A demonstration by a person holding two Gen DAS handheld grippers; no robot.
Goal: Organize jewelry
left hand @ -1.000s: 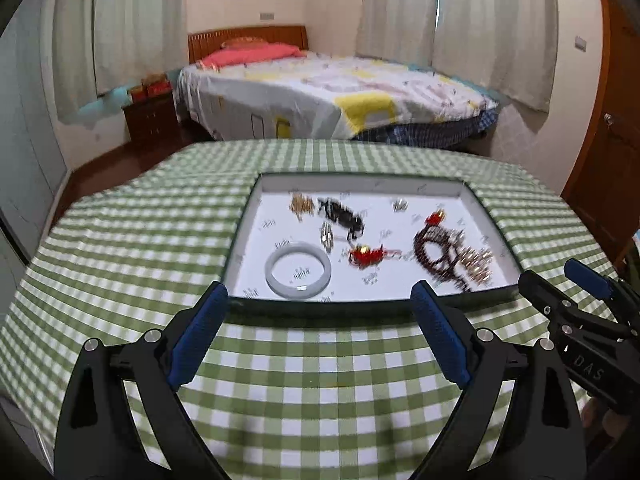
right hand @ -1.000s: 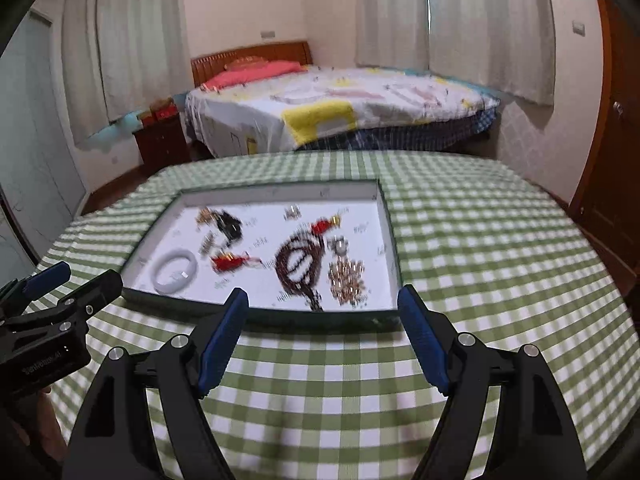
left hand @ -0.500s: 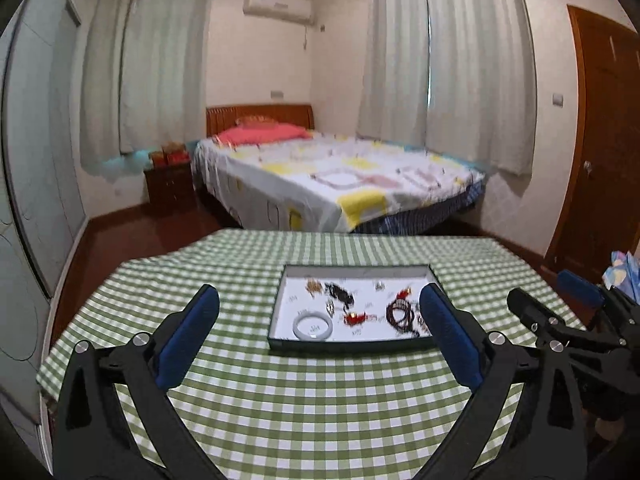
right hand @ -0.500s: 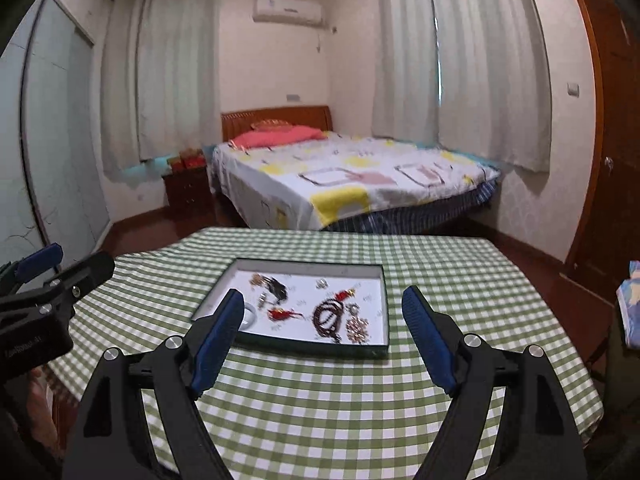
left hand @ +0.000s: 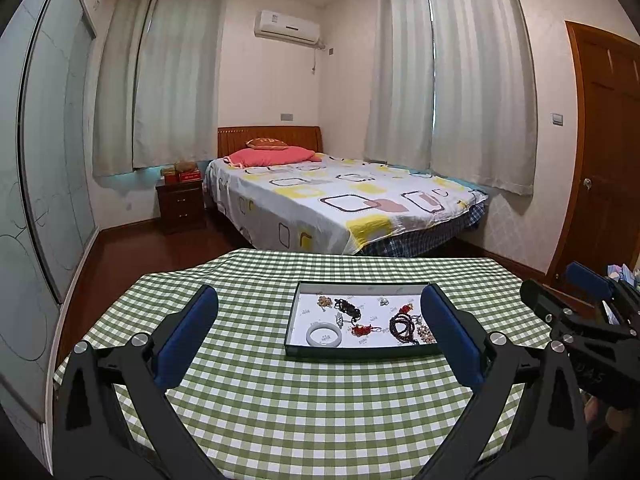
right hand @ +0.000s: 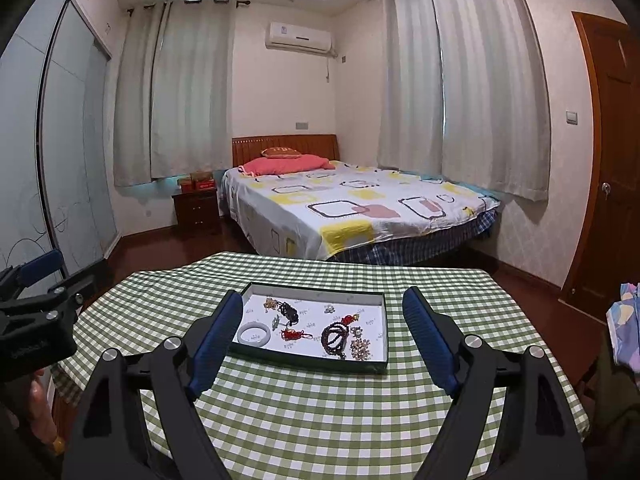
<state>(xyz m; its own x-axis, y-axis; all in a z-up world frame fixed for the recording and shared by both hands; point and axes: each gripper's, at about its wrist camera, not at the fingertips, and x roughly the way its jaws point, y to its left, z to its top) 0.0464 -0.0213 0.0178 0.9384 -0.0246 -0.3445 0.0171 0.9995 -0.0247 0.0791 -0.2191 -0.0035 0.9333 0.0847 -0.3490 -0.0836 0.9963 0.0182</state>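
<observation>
Both grippers have drawn up and back from the tray since the earlier frames, so that the tray, which then filled the view, now lies small and well ahead of the fingertips, with the whole bedroom visible behind it. Landmark: the dark-rimmed, white-lined tray (left hand: 362,353) (right hand: 308,363), resting flat on a table under a green-and-white checked cloth (left hand: 320,408) (right hand: 320,412). Beyond the tray stands a bed (left hand: 340,204) with a patterned sheet and a red pillow; a dark nightstand (left hand: 182,206) stands beyond the tray to the left, white curtains hang behind the bed, and a wooden door (left hand: 600,152) stands to the tray's right. Left gripper (left hand: 320,340): jaws wide apart, nothing between them, held above the cloth short of the tray's near edge. Right gripper (right hand: 323,338): jaws likewise apart and empty, the tray seen between its blue pads; it also appears at the right margin of the left wrist view. Within the tray: a pale bangle (left hand: 324,336) (right hand: 254,334) at the near left; a dark brown bead strand (left hand: 402,326) (right hand: 335,338) at the near right; a black bead piece (left hand: 349,309) (right hand: 290,312) toward the far left; a red knotted charm (left hand: 362,330) (right hand: 294,335) near the centre; a pale gold cluster (right hand: 361,349) at the near right corner. All items lie loose on the lining, touched by neither gripper.
</observation>
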